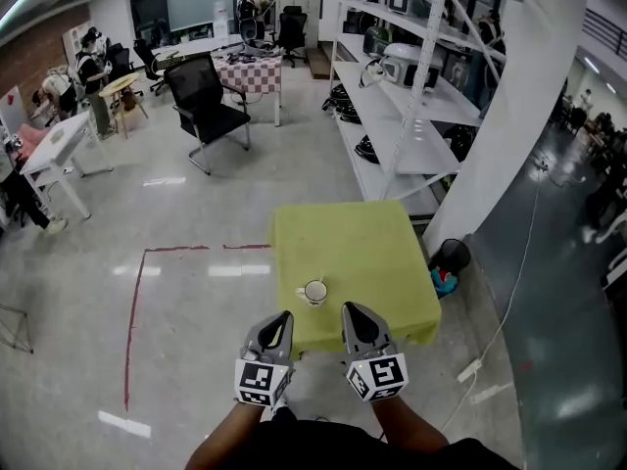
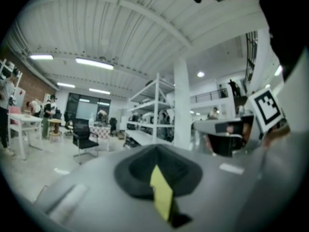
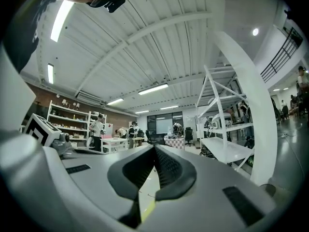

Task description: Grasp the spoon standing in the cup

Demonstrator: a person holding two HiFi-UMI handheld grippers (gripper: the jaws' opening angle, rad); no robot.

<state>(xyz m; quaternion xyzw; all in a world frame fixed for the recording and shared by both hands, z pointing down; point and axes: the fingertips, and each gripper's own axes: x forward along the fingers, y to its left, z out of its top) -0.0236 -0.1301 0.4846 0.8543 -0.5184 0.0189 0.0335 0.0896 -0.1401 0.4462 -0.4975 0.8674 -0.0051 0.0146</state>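
Note:
A white cup (image 1: 314, 292) stands near the front edge of a yellow-green table (image 1: 372, 243) in the head view. The spoon in it is too small to make out. My left gripper (image 1: 282, 318) is held just in front of the table edge, below and left of the cup, jaws together. My right gripper (image 1: 351, 310) hangs beside it, below and right of the cup, also shut with nothing in it. In the left gripper view the gripper (image 2: 157, 151) points up at the room, pads closed. The right gripper view shows that gripper (image 3: 154, 150) with its ribbed pads pressed together.
White metal shelves (image 1: 411, 96) and a slanted white pillar (image 1: 509, 116) stand behind and right of the table. A black bin (image 1: 452, 256) sits at its right side. A black office chair (image 1: 206, 101) is farther back left. Red tape (image 1: 132, 311) and a cable (image 1: 509, 311) lie on the floor.

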